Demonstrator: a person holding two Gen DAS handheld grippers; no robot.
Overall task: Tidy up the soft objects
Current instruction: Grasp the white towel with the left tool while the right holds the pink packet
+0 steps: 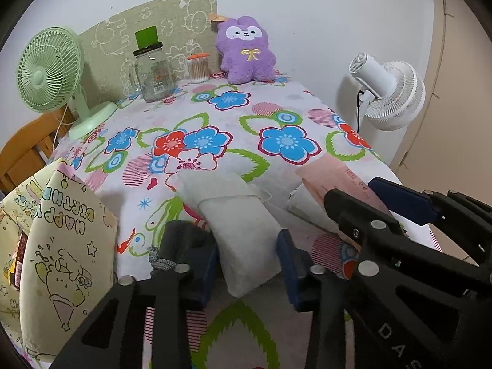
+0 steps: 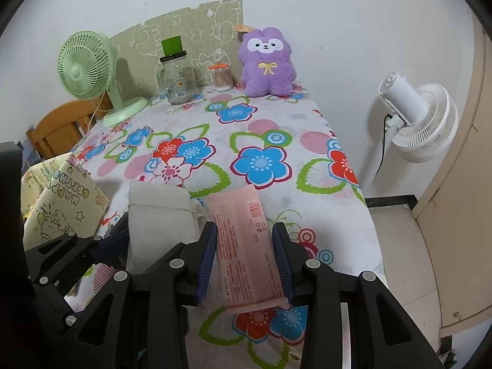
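A white soft pouch [image 1: 243,233] lies near the front of the flowered tablecloth [image 1: 276,113]. My left gripper [image 1: 247,246] is shut on it, with a blue pad pressing on each side. To its right is a pink flat packet [image 2: 243,246], and my right gripper [image 2: 244,230] is shut on it, pads against its long edges. The left wrist view shows the right gripper [image 1: 359,193] and pink packet [image 1: 332,181] at the right. The right wrist view has the white pouch [image 2: 160,215] at the left. A purple plush toy [image 1: 246,52] sits upright at the table's far edge.
A yellow "Happy Birthday" gift bag [image 1: 61,230] stands at the table's front left corner. At the far end are a green desk fan [image 1: 49,70], a glass jar [image 1: 153,73] and a cotton swab jar [image 1: 198,67]. A white floor fan [image 2: 421,120] stands off the right edge.
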